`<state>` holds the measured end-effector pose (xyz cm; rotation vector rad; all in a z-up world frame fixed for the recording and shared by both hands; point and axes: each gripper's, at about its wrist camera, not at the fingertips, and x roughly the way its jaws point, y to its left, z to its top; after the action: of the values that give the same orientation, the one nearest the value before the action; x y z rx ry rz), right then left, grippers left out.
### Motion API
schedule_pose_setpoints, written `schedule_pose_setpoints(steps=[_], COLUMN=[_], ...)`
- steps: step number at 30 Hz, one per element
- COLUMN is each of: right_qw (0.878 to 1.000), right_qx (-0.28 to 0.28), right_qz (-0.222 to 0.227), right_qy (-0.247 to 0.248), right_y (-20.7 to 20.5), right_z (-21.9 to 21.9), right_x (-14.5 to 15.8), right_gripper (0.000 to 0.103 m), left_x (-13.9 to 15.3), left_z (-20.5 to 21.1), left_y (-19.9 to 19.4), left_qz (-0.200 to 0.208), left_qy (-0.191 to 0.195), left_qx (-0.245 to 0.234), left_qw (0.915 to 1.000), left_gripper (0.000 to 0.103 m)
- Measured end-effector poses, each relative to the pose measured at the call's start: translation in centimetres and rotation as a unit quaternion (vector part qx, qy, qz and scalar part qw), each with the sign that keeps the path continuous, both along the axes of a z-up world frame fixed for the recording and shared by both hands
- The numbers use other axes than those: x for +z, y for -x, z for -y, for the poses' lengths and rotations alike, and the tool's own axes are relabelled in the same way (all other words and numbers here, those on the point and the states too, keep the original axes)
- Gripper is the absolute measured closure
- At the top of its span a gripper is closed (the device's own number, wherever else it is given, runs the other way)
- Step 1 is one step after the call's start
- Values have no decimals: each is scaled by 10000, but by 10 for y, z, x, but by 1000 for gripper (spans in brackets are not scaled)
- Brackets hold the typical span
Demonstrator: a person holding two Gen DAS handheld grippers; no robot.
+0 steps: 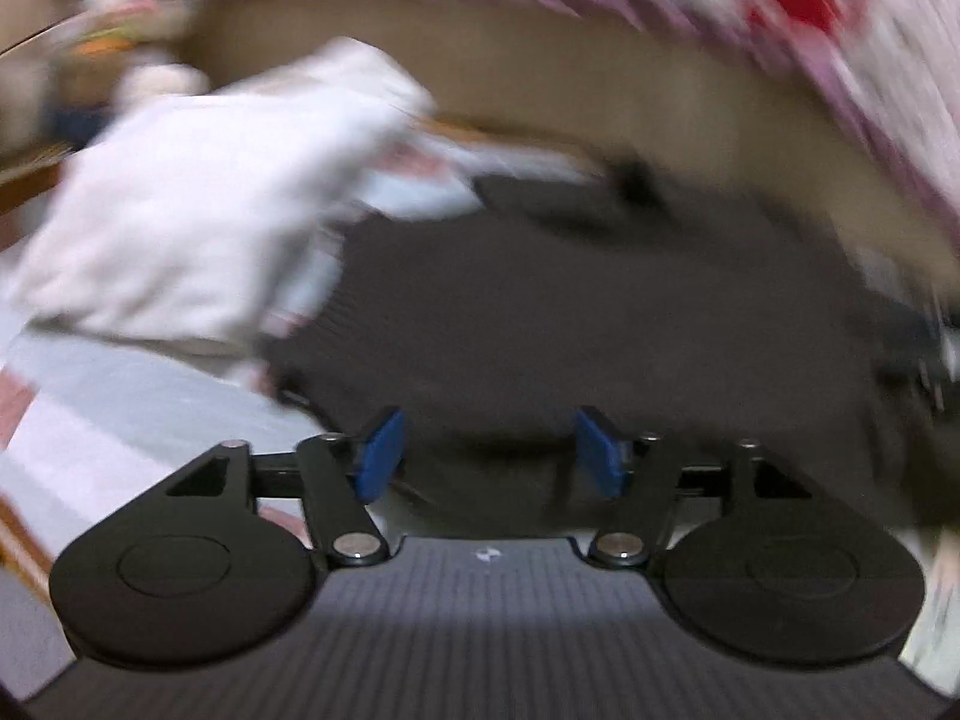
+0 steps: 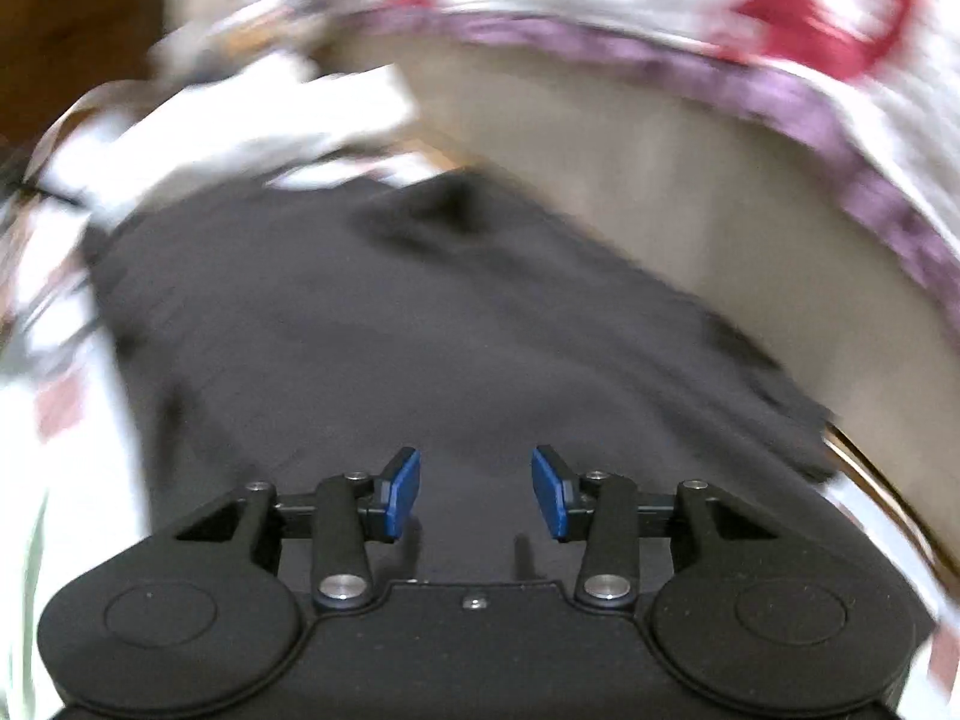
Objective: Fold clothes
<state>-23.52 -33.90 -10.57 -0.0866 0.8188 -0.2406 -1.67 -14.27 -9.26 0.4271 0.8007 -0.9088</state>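
A dark grey garment (image 1: 570, 312) lies spread flat on the surface, filling the middle of both views (image 2: 420, 324). My left gripper (image 1: 489, 456) hovers just above its near part, open, blue pads wide apart with nothing between them. My right gripper (image 2: 475, 492) is also open over the dark cloth, holding nothing. A white garment (image 1: 198, 204) lies crumpled at the left, beyond the dark one; it shows at the upper left (image 2: 252, 126) in the right wrist view. Both views are blurred by motion.
A white cloth with red and purple print (image 1: 840, 48) arcs across the top and right, over a beige surface (image 1: 540, 72). The same cloth (image 2: 780, 36) and beige band (image 2: 660, 192) border the dark garment. Pale bedding (image 1: 120, 396) lies at the left.
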Motion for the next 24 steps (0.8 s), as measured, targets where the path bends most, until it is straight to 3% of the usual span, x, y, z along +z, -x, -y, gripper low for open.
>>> schedule_pose_setpoints(steps=[2, 6, 9, 11, 12, 14, 15, 20, 22, 24], right_qw=[9983, 9942, 9921, 9928, 9932, 9959, 9970, 9974, 9963, 9921], right_qx=[466, 748, 629, 577, 543, 367, 275, -133, -548, -1021], right_qz=[-286, -592, -619, -542, -512, -405, -354, -246, -363, -521], right_qy=[180, 493, 893, 898, 892, 724, 631, 657, 552, 509], right_y=[-2, -13, -23, -30, -34, -47, -53, -98, -121, -141], right_z=[-18, -29, -28, -21, -17, -5, 2, 38, 59, 76], right_x=[-10, -31, -42, -40, -38, -27, -21, 7, 11, 10], right_gripper=[52, 53, 43, 45, 48, 90, 91, 91, 81, 62], left_x=[-5, -20, -19, -20, -22, -25, -27, -32, -30, -32], left_z=[11, 30, 32, 34, 34, 32, 30, 21, 11, 0], left_y=[12, 12, -13, -30, -37, -50, -56, -87, -94, -99], left_qz=[137, 399, 228, 87, -13, -199, -289, -658, -481, -569], left_qy=[-292, -618, -177, 221, 388, 617, 709, 1139, 1115, 1134], left_qx=[-383, -162, 380, 794, 981, 1220, 1312, 1784, 2081, 2227], left_qw=[9987, 9972, 9989, 9966, 9944, 9904, 9884, 9751, 9705, 9666], left_gripper=[35, 35, 35, 35, 35, 35, 35, 35, 35, 35])
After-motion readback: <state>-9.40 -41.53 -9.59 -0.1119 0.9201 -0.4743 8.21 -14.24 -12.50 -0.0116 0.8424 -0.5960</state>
